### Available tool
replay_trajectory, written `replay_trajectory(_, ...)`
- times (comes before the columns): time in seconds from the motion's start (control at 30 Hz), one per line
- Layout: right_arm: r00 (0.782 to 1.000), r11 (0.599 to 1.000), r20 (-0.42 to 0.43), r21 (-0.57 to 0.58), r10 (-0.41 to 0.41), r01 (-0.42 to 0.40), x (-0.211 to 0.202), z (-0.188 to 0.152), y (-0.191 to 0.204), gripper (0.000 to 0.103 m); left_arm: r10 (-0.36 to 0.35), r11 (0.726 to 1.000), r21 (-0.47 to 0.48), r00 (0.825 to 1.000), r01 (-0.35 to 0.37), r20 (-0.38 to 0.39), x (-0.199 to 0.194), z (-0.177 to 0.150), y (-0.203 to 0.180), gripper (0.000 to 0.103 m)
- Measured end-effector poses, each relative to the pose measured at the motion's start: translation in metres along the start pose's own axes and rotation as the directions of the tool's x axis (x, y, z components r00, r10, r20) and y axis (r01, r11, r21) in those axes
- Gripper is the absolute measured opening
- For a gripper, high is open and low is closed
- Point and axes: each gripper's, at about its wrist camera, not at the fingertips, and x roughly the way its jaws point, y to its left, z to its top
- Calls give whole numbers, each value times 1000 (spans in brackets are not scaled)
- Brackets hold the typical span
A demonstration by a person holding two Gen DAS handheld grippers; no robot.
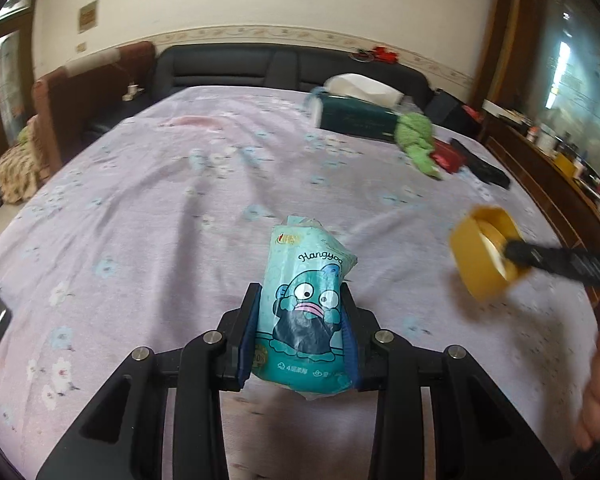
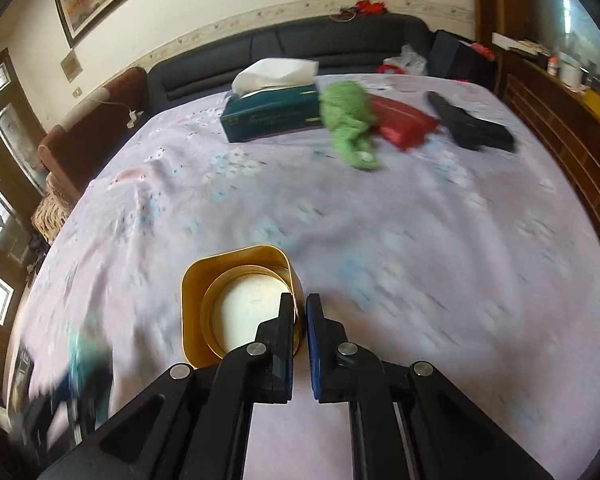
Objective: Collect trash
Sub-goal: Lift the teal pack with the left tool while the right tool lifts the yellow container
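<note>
My left gripper (image 1: 300, 296) is shut on a teal tissue pack (image 1: 306, 304) with a cartoon face, held above the lilac bedsheet. My right gripper (image 2: 300, 308) is shut on the wall of a yellow squarish cap (image 2: 236, 304), its open side towards the camera. The cap (image 1: 482, 254) and the right gripper (image 1: 512, 252) also show at the right of the left wrist view. The left gripper with the pack shows blurred at the lower left of the right wrist view (image 2: 84, 376).
At the far side of the bed (image 2: 420, 240) lie a dark green tissue box (image 2: 272, 114), a green cloth (image 2: 350, 124), a red pouch (image 2: 404, 122) and a black object (image 2: 472, 124). A dark headboard (image 2: 300, 44) stands behind. A wooden cabinet (image 2: 572, 128) runs along the right.
</note>
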Motion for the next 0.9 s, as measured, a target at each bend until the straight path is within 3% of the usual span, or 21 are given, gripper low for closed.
replay_trajectory(0.23,999,1000,53,17,2,-3,-71,-71,-45,6,-11,996,84,1000,11,6,-20,-15,-32,34)
replay_trajectory(0.43,993,1000,117,0,-8,8,-108,-113,-61,6,-17,990,138,999,13,33,-57,-42,-68,34)
replay_trajectory(0.9,987,998,161,59,7,-17,-138,-157,-91,7,-29,970,241,998,15,55,-89,-80,-120,34)
